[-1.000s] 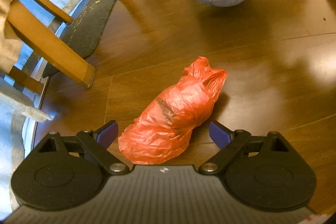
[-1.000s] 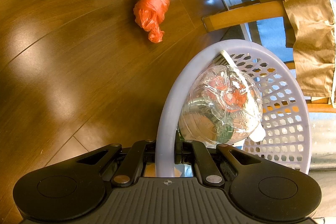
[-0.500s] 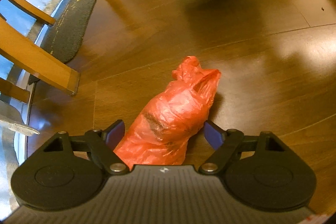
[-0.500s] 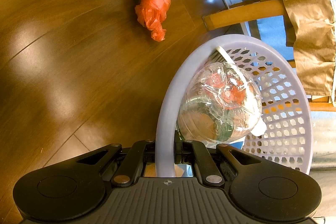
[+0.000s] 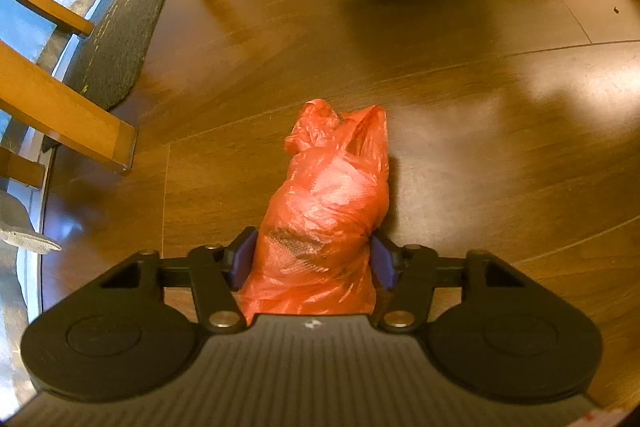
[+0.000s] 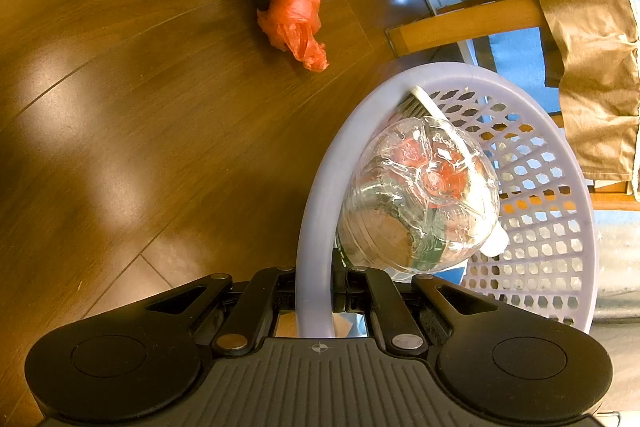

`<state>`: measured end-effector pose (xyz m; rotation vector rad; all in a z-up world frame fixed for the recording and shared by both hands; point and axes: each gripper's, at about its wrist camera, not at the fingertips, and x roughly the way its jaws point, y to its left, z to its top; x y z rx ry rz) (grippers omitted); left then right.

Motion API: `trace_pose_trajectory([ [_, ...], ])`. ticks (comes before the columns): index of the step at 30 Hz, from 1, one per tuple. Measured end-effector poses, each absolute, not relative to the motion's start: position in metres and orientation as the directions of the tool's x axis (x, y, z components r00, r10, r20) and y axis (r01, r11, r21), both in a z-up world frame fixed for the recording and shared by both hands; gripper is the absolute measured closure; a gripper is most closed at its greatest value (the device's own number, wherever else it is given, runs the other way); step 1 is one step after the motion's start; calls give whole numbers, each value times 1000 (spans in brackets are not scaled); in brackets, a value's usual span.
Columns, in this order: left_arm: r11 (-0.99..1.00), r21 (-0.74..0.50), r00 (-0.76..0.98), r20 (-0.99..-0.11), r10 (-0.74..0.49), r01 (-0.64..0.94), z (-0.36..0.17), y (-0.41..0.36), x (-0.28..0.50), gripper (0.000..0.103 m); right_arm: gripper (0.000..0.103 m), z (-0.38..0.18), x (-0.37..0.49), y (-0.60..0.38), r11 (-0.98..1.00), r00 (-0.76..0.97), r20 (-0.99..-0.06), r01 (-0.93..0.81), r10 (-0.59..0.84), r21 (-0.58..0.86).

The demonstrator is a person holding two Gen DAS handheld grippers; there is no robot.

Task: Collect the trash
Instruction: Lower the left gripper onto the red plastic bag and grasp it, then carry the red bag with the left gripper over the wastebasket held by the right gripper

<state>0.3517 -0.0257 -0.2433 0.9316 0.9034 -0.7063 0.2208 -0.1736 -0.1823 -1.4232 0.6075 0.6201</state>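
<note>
left hand-held gripper [image 5: 312, 261]: jaws closing, both blue pads pressed against the near end of the orange trash bag [image 5: 332, 211], which lies on the wooden floor [image 5: 480, 167]. right hand-held gripper [image 6: 320, 297]: clamped together on the near rim of the lavender basket [image 6: 316, 219]. inside the basket: clear plastic bottle [image 6: 420, 195]. chair legs [image 5: 68, 115] stand left of the bag. bag contents indistinct.
</note>
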Motion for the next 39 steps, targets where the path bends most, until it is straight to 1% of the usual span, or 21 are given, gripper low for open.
trace_pose_trajectory([
  [7, 457, 351, 451, -883, -128, 817, -239, -24, 350, 57, 101, -182, 222, -173, 49, 703, -711, -711, 29, -701],
  [15, 478, 334, 448, -882, -145, 812, -233, -24, 343, 67, 101, -183, 220, -174, 54, 702, -712, -712, 28, -700],
  [26, 509, 292, 422, -893, -159, 810, -222, -27, 330, 68, 101, -180, 221, -173, 51, 700, -713, -714, 29, -699],
  [39, 501, 282, 416, -892, -176, 818, -209, -30, 316, 68, 101, -178, 216, -169, 43, 692, -720, -721, 48, -691],
])
